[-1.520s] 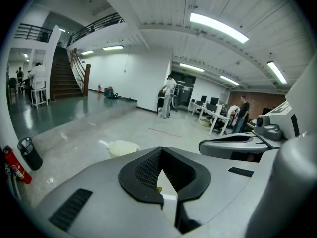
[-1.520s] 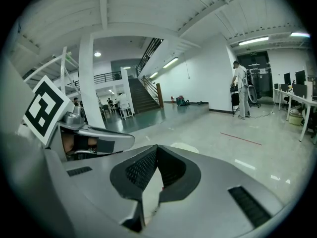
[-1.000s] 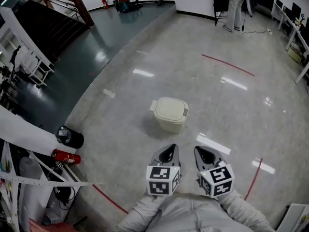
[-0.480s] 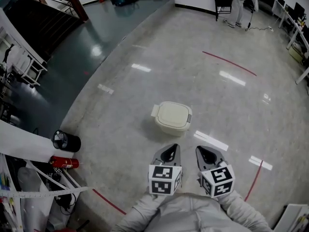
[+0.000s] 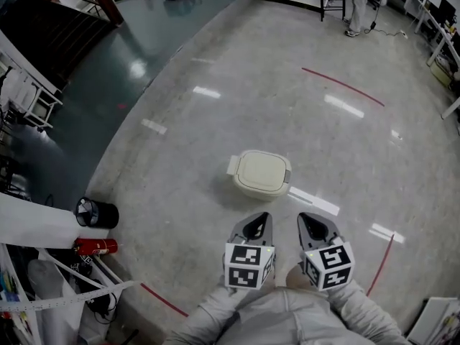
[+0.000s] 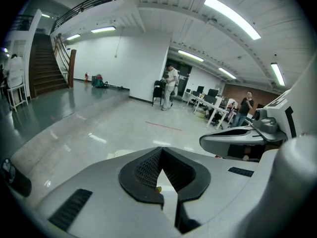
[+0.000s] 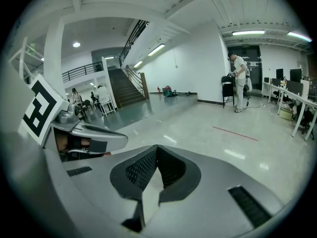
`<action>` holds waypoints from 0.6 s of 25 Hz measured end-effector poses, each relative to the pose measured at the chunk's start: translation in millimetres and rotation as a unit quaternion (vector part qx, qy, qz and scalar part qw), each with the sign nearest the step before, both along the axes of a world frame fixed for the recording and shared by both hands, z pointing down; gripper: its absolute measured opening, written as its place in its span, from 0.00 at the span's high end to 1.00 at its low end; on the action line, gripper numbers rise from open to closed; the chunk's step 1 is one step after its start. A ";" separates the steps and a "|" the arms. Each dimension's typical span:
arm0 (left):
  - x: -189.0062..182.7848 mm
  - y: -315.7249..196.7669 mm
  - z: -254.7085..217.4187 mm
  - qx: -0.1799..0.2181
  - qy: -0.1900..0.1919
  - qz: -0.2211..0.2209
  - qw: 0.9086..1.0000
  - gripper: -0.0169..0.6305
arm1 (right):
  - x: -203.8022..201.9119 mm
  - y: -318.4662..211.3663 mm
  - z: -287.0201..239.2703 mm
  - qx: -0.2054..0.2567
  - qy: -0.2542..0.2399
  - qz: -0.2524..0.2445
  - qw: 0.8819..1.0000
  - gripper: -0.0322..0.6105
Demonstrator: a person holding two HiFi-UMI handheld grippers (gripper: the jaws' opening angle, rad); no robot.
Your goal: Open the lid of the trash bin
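The trash bin (image 5: 260, 173) is a low cream box with its lid down, standing alone on the polished grey floor in the head view. Both grippers are held close to the body, well short of the bin and not touching it. My left gripper (image 5: 251, 228) points at the bin's near side, and its jaws meet at the tip with nothing between them (image 6: 161, 151). My right gripper (image 5: 314, 226) hangs beside it, a little to the right of the bin, with its jaws likewise closed and empty (image 7: 157, 148).
A black bucket (image 5: 97, 213) and a red fire extinguisher (image 5: 93, 246) lie at the left by a white table edge (image 5: 32, 218). Red tape lines (image 5: 343, 86) cross the floor. A person (image 5: 359, 6) stands far off by a chair. Stairs (image 5: 50, 20) rise at the upper left.
The head view has shifted forward slightly, so the far wall has slid out of frame. The bin's lid stays down. Both grippers keep their pose.
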State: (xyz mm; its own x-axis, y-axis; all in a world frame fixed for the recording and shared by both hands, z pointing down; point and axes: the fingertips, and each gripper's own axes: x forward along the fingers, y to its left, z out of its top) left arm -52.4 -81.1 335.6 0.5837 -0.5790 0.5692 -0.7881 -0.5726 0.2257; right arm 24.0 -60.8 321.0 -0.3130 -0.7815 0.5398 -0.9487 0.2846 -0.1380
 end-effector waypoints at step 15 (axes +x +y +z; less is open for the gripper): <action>21.3 -15.0 83.5 -0.052 -0.024 0.014 0.998 0.97 | 22.7 -39.7 77.4 -0.065 0.013 0.002 0.998 0.96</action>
